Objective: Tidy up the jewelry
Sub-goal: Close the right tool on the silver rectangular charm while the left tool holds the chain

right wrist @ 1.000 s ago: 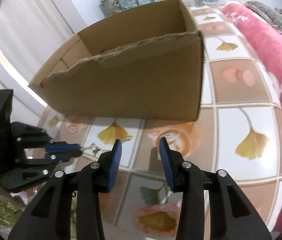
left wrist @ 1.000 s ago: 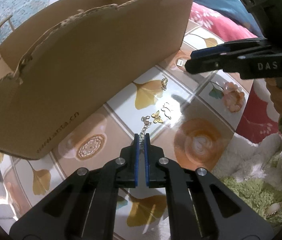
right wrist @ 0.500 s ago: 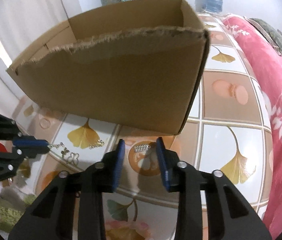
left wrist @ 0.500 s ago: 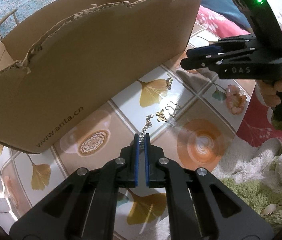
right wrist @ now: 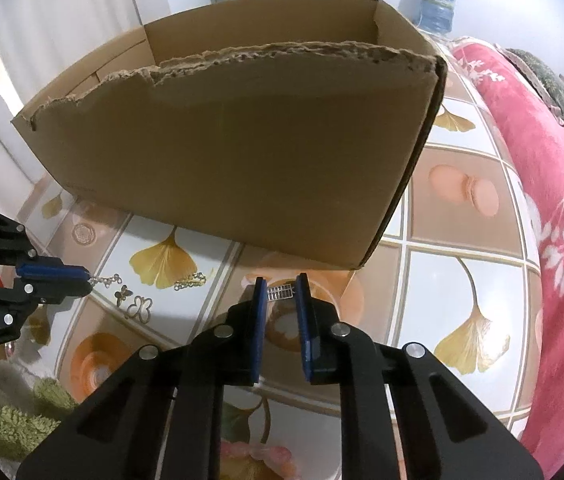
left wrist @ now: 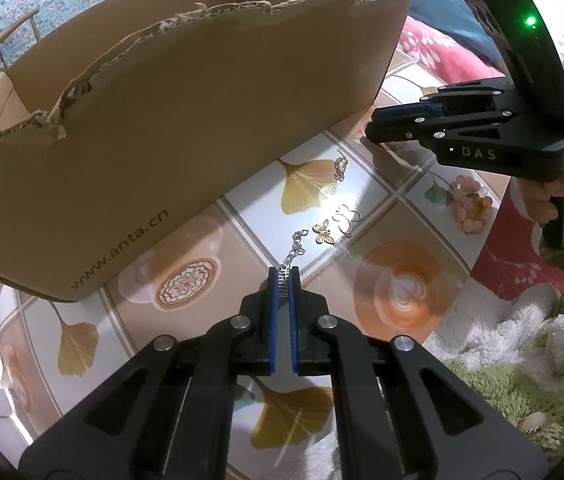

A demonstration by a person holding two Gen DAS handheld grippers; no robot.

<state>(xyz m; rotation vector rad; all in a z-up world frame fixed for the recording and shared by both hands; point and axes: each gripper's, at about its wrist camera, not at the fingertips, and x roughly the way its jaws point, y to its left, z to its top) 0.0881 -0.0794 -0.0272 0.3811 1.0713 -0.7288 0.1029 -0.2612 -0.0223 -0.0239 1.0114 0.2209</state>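
Ginkgo-leaf tiles pattern the glossy surface (left wrist: 314, 196) where the jewelry lies scattered in front of a torn cardboard box (left wrist: 169, 120). A silver chain (left wrist: 294, 246) stretches across the tiles with its near end clamped between the pads of the left gripper (left wrist: 283, 280), whose jaws are pressed together on it. Just beside the chain sit a gold butterfly charm (left wrist: 324, 232) and a silver butterfly charm (left wrist: 346, 216), and farther toward the box a small gold chain piece (left wrist: 340, 165) rests on a leaf print. The right gripper (right wrist: 280, 292) has just been closing its jaws around a small silver clasp piece (right wrist: 280, 292) near the box corner; the piece sits between the pads, which look close on either side but not clearly pressing.

As I judge it, sorting is at an early stage: every piece visible is loose on the surface, and what the box holds cannot be seen. Its tall torn wall stands between the pieces and the inside. A pink floral blanket (right wrist: 542, 200) and green shaggy fabric (left wrist: 522, 392) border the tiles.
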